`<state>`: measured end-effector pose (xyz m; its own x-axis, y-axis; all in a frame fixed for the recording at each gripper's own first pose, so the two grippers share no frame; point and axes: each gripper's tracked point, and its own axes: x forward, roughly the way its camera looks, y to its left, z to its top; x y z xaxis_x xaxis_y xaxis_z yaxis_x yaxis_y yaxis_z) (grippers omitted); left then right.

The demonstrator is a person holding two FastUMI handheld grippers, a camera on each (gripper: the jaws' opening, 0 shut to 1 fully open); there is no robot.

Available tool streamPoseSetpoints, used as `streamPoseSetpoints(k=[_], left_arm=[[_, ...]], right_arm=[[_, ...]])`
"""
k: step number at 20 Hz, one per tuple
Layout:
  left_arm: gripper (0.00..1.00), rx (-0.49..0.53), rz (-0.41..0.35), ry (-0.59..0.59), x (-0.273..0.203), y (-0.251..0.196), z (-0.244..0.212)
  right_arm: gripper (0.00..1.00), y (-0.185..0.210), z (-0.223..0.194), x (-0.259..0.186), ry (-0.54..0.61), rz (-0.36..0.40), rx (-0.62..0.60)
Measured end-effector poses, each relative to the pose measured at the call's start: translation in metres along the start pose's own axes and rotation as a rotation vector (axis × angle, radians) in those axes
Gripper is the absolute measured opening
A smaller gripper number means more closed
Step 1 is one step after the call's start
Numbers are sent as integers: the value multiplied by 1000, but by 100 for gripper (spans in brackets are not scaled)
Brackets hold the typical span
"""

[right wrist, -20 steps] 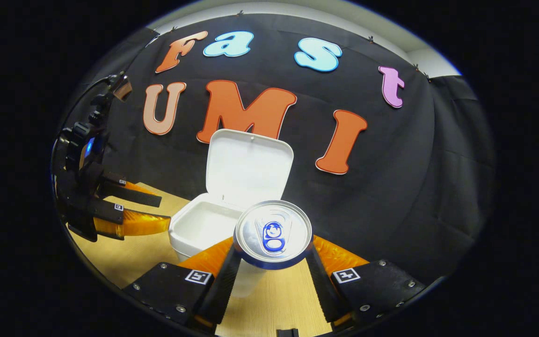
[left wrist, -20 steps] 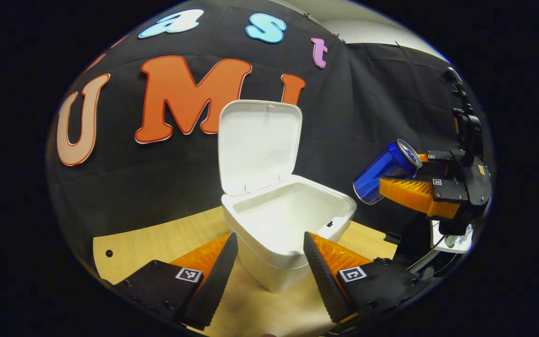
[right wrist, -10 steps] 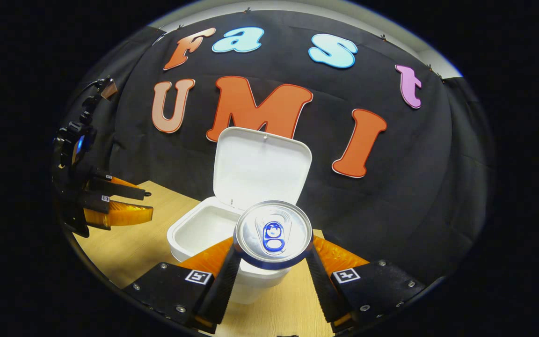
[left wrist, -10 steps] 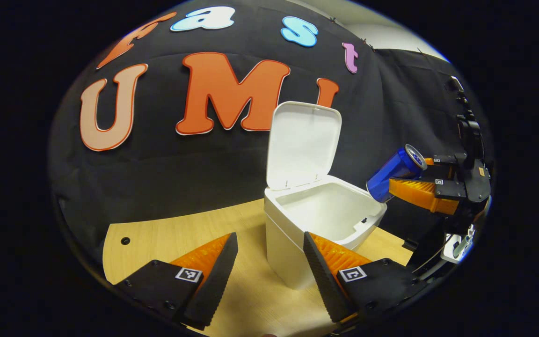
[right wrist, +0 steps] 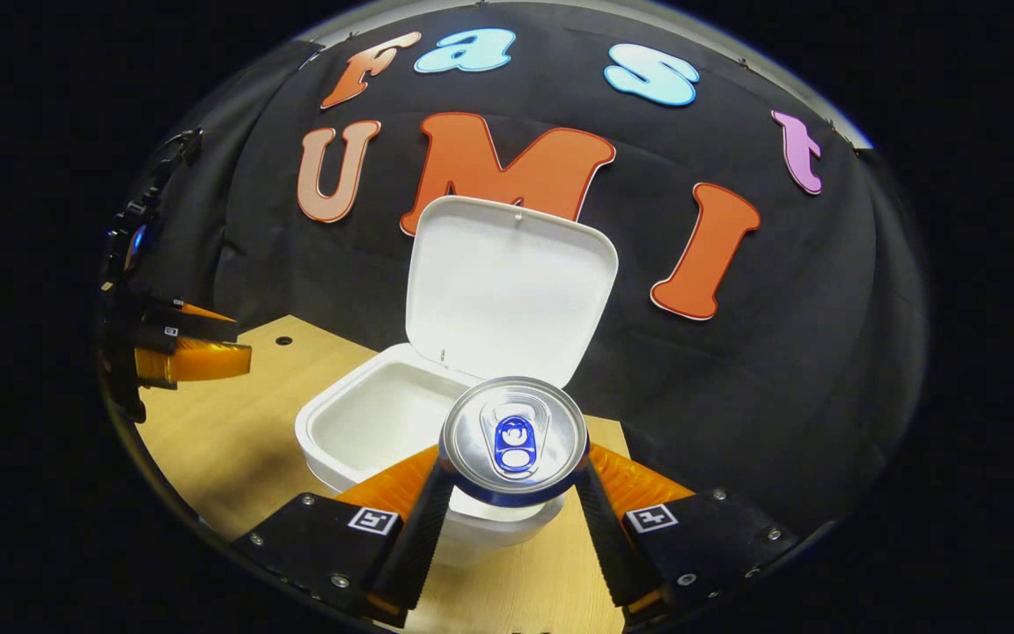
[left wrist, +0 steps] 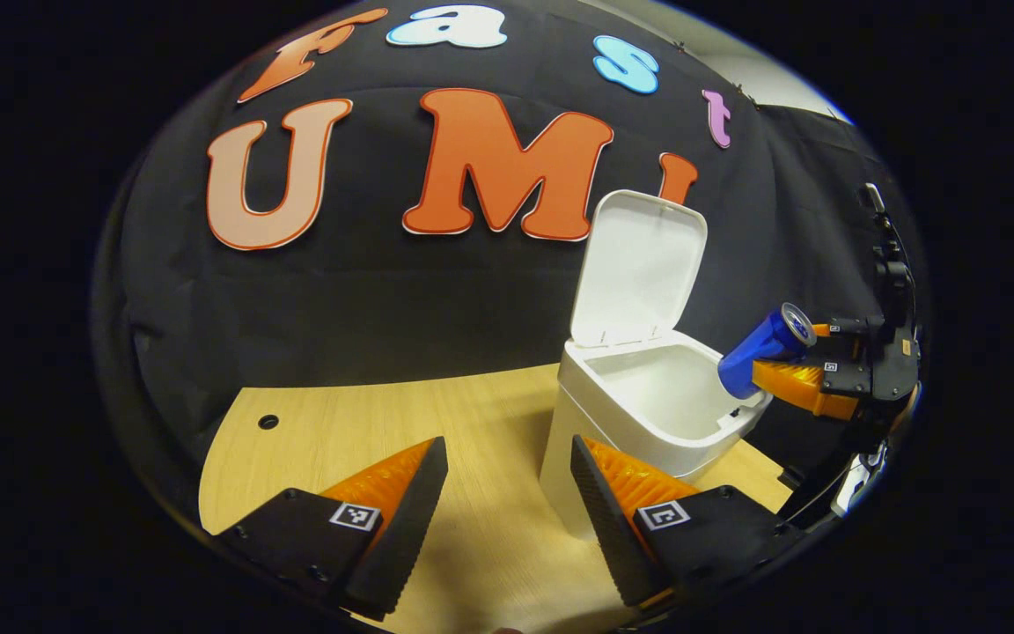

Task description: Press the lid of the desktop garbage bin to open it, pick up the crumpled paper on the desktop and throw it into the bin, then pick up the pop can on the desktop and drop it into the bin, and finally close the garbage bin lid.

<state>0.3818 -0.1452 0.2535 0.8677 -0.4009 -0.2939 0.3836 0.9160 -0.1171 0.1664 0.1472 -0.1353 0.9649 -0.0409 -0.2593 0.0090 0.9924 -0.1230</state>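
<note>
while the right tool point(right wrist: 514, 493) clamps the pop can point(right wrist: 514, 438) by its sides above the open bin point(right wrist: 366, 421), the thin, light, slippery can probably dents easily; left tool point(left wrist: 507, 493) gapes empty.

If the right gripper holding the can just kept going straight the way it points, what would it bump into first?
Probably the open bin: the right gripper aims the can over its near rim, lid upright behind. Depth is hard to judge.
</note>
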Motion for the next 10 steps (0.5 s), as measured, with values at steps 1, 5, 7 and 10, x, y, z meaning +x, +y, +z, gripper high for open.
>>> streamPoseSetpoints(k=[1, 5, 7, 10], left_arm=[[89, -8, 7, 4, -1, 3, -1], [91, -20, 26, 16, -3, 9, -9], [91, -17, 33, 15, -4, 12, -10], [91, -20, 44, 14, -8, 17, -12]], right_arm=[[80, 2, -2, 1, 4, 9, 6], [81, 2, -3, 3, 9, 11, 10], [84, 2, 3, 5, -5, 14, 15], [86, -1, 19, 9, -41, 6, 18]])
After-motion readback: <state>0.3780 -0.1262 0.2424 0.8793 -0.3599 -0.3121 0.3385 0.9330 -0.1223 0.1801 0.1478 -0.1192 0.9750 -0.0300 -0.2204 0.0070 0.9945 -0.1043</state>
